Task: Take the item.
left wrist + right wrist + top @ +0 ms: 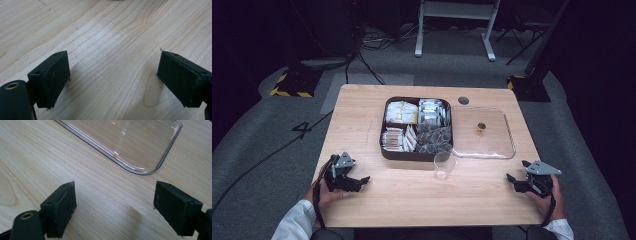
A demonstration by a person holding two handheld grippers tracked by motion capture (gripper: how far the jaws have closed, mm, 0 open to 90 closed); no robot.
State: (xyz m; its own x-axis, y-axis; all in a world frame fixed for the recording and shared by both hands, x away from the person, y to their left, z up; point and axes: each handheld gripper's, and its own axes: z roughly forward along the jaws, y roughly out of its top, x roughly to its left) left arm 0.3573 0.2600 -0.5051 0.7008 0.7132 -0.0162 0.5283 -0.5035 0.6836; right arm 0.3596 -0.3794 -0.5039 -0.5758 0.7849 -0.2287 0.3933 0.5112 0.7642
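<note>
A dark tray [384, 150] with four compartments of packets sits near the middle of the wooden table [412, 200] and serves as the landmark. A clear lid [507, 145] lies flat just to the right of the tray, its edge touching or nearly touching the tray's side; a small dark knob sits on it. A clear glass [444, 165] stands just in front of the tray's near right corner. The left gripper [360, 181] rests low over the table, well to the near left of the tray, jaws wide with only bare wood between them. The right gripper [511, 179] sits to the near right of the tray, in front of the lid's corner, jaws also spread wide and holding nothing.
</note>
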